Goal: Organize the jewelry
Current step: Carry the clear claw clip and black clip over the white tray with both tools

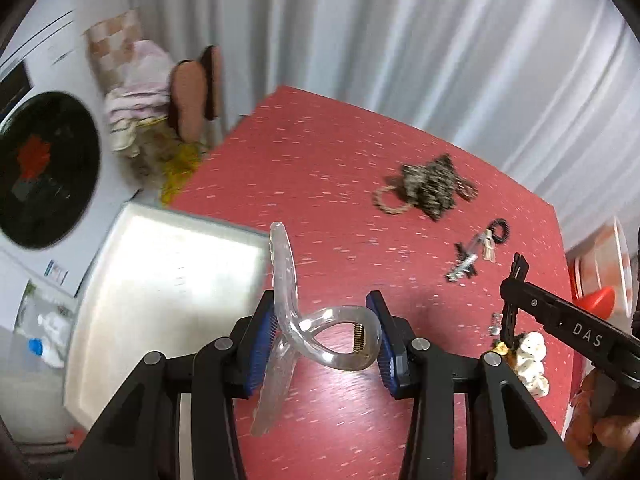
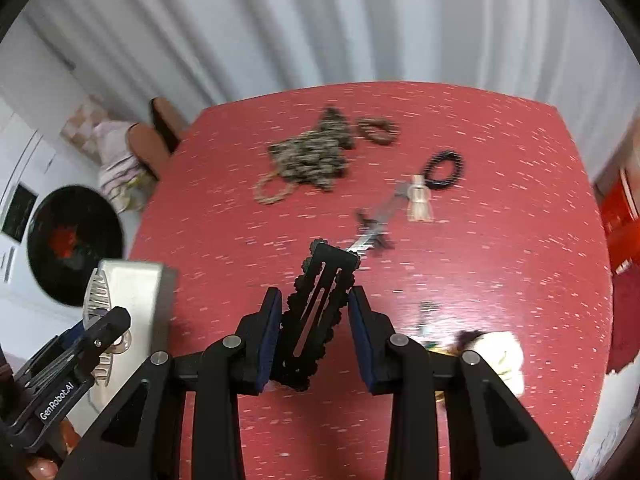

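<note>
My left gripper [image 1: 326, 334] is shut on a clear plastic hair claw clip [image 1: 316, 332] and holds it above the red table [image 1: 320, 160], beside a silver metal tray [image 1: 168, 296]. My right gripper [image 2: 316, 328] is shut on a black scalloped hair clip [image 2: 316, 312] above the table's near side. On the table lie a grey beaded pile with rings [image 2: 312, 156], a black bead bracelet [image 2: 444, 168], a cream tassel piece [image 2: 418, 200] and a small metal clip [image 2: 376, 228]. The right gripper with its clip also shows in the left wrist view [image 1: 516, 280].
A white dotted item with gold bits [image 1: 530, 364] lies at the table's near right. White curtains [image 1: 400, 40] hang behind the table. A washing machine door [image 1: 40, 168] and laundry [image 1: 136, 92] are to the left. A red bin [image 2: 618, 216] stands to the right.
</note>
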Available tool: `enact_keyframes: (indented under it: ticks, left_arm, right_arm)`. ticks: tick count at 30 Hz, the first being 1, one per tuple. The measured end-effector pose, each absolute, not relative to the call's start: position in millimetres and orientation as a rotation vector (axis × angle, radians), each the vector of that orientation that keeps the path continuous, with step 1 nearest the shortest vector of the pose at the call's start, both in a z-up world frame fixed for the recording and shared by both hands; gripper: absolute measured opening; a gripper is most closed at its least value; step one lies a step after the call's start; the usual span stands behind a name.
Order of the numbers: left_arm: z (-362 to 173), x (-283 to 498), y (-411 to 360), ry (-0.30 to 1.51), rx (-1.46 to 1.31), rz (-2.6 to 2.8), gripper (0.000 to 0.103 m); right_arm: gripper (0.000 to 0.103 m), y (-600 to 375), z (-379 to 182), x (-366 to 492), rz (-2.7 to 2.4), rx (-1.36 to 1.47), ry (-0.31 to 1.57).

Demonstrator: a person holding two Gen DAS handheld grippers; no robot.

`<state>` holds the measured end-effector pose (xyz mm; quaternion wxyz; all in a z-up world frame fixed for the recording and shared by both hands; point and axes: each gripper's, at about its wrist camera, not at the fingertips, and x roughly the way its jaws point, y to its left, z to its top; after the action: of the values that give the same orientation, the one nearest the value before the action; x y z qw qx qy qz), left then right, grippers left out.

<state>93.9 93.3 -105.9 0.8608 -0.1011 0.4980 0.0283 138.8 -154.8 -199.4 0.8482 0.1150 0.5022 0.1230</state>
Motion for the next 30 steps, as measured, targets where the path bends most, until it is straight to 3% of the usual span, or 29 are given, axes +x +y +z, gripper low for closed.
enact_keyframes:
  ticks: [13, 30]
  left_arm:
    - [-125.1, 38.4, 200.6, 1.051, -0.261, 0.284, 0.047]
    - [-207.1, 26.4, 259.3, 1.135, -0.291, 0.425, 0.047]
  right_arm:
    - [0.037, -4.8, -188.8, 122.5, 0.522, 0.135, 1.059]
    - [0.037, 116.7, -264.9, 133.0, 0.623, 0.015, 1.2]
